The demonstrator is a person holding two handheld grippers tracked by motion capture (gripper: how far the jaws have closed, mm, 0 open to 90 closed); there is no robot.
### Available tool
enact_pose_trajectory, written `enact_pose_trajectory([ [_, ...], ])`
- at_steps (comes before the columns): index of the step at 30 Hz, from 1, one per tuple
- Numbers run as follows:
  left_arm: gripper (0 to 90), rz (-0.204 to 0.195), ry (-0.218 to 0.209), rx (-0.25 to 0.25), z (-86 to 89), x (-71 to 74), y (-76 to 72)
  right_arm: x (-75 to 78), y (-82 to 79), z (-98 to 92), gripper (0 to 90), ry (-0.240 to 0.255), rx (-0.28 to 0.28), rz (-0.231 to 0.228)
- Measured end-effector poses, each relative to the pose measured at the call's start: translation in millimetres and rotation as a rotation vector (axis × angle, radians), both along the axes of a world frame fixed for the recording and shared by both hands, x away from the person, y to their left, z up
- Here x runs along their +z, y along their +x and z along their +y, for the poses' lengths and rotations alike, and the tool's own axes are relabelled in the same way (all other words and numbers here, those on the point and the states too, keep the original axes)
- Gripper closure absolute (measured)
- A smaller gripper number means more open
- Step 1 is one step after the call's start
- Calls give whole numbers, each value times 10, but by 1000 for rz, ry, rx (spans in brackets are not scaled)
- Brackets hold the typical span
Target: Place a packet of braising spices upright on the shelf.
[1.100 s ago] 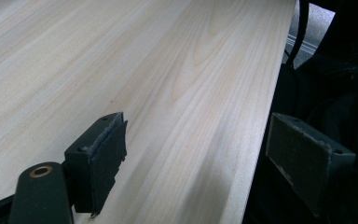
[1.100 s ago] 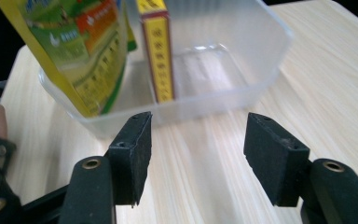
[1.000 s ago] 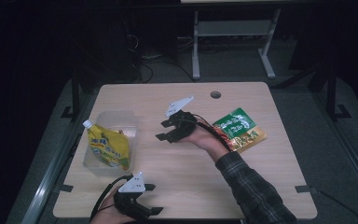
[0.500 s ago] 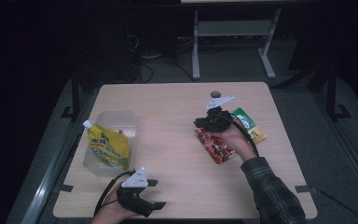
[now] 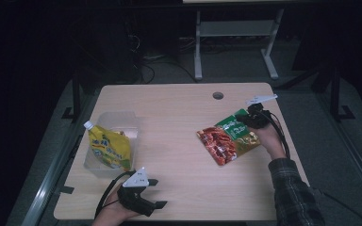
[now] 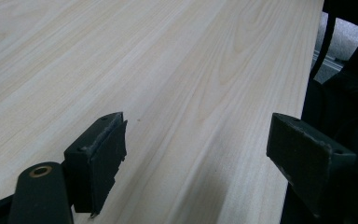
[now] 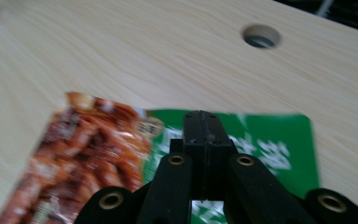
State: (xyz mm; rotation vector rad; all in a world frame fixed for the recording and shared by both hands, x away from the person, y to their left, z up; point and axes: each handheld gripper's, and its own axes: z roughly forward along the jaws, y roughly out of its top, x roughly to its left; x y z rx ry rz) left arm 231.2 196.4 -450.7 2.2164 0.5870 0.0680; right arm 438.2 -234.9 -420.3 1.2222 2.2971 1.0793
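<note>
Right gripper moved over packets near table edge.

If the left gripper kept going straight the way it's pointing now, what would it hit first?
Probably nothing. The left gripper has its jaws open and points low across the bare table toward its near right edge, and no object lies in that line. If its downward tilt is steeper than it looks, the tabletop itself would come first.

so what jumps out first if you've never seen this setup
The red and green snack packet on the right side of the table, with the right tool shut over its green end. Next, the yellow pouch standing in a clear tub at the left. The left tool waits open near the front edge.
</note>
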Motion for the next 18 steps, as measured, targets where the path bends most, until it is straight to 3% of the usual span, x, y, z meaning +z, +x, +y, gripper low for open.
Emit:
enact_pose_trajectory([
  [8,190,-5,2,10,20,5,14,-209,63,-315,900,-48,-104,61],
  [18,190,-10,-2,19,40,4,14,-390,232,-364,900,-117,-174,104],
])
